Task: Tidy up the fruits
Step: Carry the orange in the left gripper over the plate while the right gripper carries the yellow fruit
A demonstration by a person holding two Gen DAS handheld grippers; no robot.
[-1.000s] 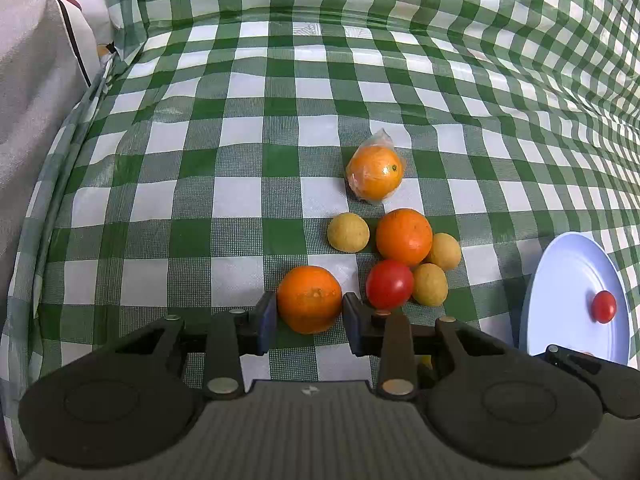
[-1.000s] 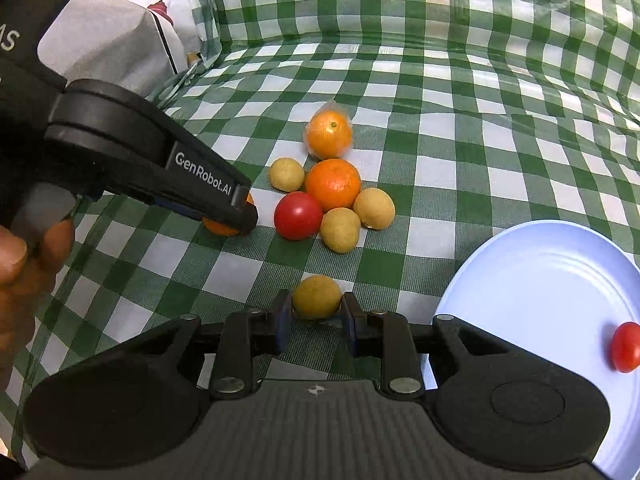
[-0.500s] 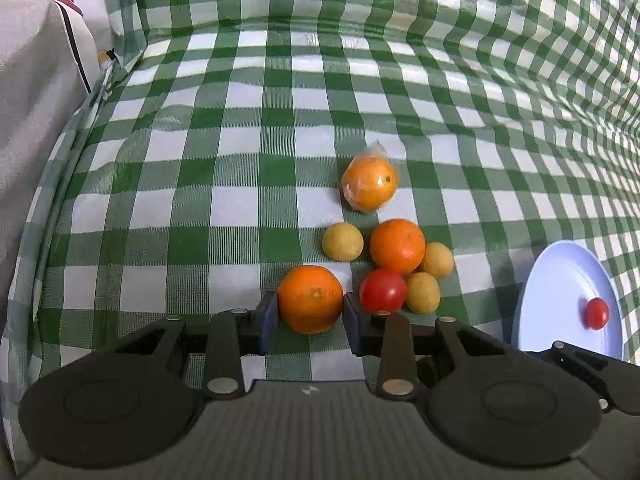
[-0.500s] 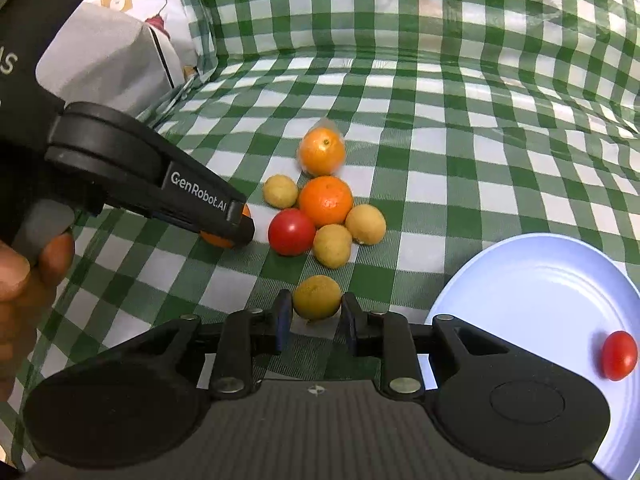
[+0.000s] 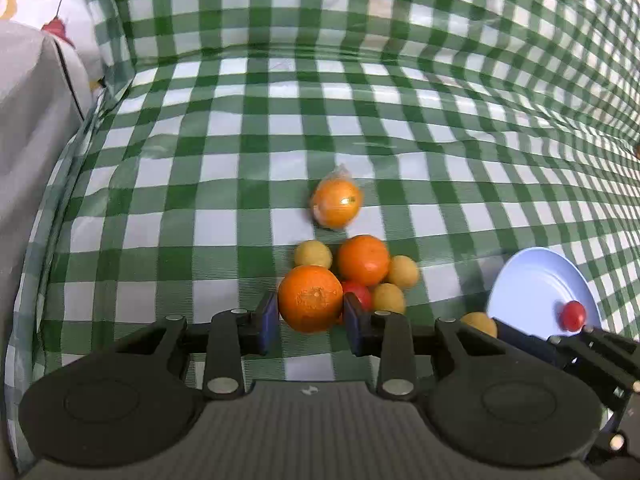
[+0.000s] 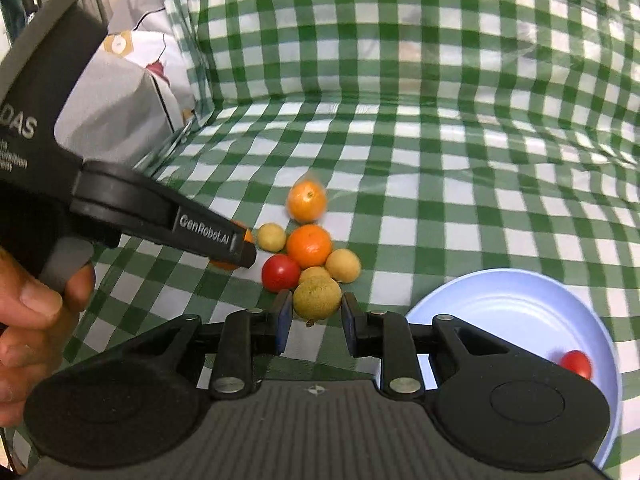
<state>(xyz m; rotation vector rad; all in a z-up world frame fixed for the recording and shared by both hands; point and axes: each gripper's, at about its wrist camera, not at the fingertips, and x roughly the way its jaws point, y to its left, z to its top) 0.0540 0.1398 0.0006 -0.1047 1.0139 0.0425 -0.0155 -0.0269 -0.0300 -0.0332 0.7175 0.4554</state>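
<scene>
- The left tool (image 5: 310,322) was clamped on an orange (image 5: 310,298) at lower centre; the right tool (image 6: 316,322) gripped a small yellow-brown fruit (image 6: 317,298).
- Both loads wanted steady grips and level carrying (round fruit rolls).
- The blue plate (image 6: 500,308), lower right, held one cherry tomato (image 6: 576,364).
- Other fruit lay clustered on the checked desk (image 6: 440,208).

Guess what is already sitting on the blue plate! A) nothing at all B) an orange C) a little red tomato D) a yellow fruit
C: a little red tomato lies alone near the far right edge of the blue plate, while the oranges and yellow fruits are off the plate.
</scene>
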